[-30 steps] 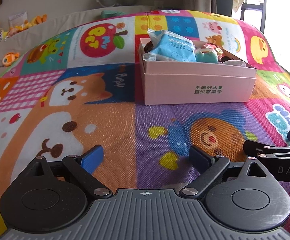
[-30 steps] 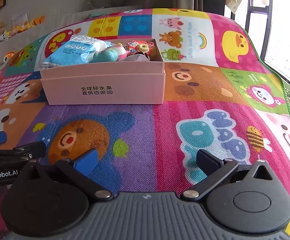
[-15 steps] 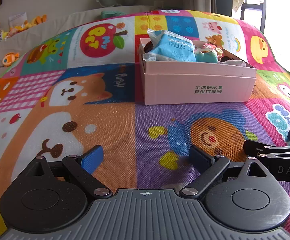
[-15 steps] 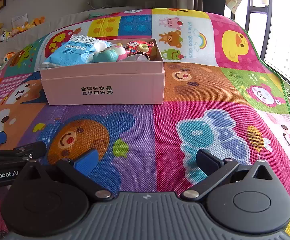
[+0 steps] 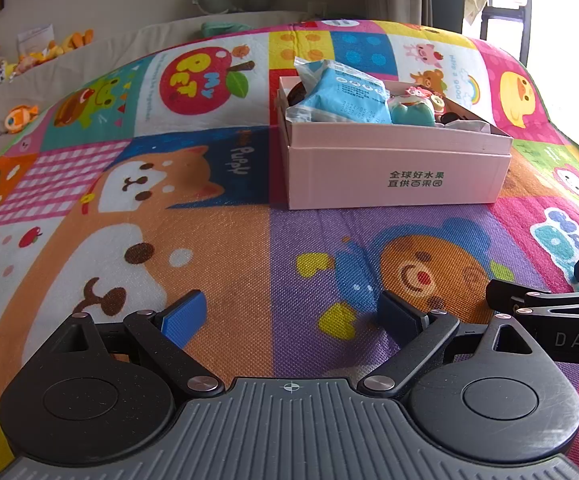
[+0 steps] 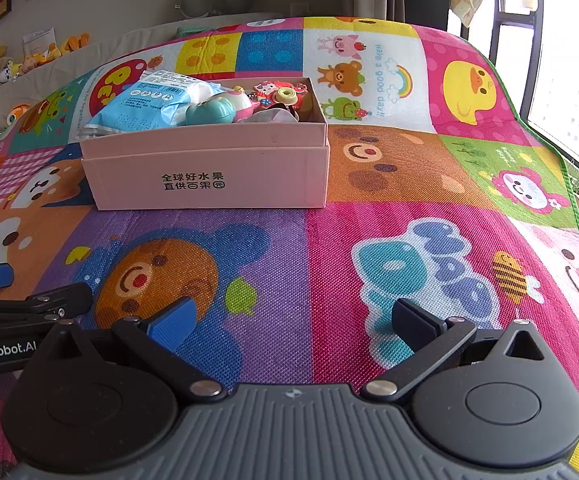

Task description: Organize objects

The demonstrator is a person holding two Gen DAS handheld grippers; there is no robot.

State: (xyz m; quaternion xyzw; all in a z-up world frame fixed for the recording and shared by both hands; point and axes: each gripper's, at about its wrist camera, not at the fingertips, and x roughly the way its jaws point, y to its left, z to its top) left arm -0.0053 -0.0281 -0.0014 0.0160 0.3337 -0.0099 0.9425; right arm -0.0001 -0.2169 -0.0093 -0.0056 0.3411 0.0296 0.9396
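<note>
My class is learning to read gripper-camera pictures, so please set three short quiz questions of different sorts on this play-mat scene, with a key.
1. True or false: the left gripper is shut on a toy.
2. Multiple choice: the blue wet-wipes pack lies (A) on the play mat beside the box, (B) in the pink cardboard box, (C) between the right gripper's fingers.
3. Fill in: seen from the right wrist, the teal round toy lies in the box to the ____ of the wipes pack.

Key: 1 false, both grippers are open and empty; 2 B; 3 right.
</note>
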